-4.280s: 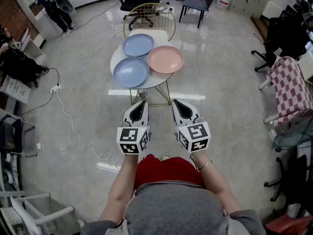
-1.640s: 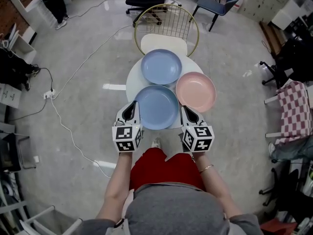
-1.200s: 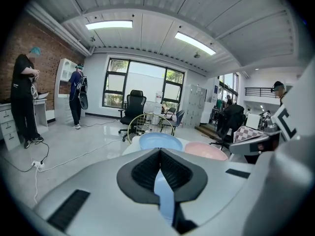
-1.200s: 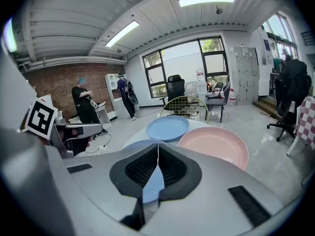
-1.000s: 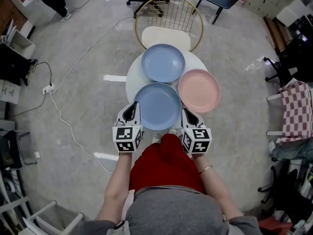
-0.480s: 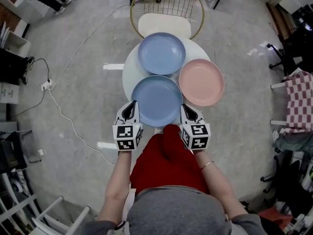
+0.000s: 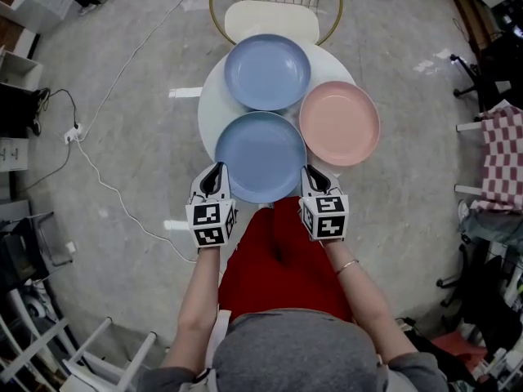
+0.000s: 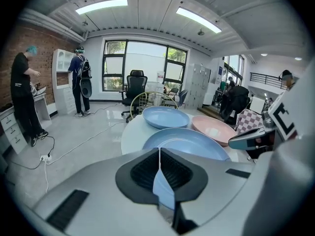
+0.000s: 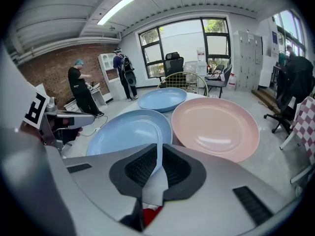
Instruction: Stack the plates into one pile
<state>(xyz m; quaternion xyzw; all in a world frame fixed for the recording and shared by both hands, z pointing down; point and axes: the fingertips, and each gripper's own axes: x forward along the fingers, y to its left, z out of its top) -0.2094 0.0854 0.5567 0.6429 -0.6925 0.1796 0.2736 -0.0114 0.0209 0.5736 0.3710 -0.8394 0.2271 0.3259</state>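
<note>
left gripper & right gripper: jaws pressed together, empty. near blue plate: prob. light, rigid, smooth; pinch at raised rim, may slip.

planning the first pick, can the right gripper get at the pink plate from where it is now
Probably yes. The right gripper is just short of the pink plate, with nothing between them. Its jaws are shut, so they must open first.
</note>
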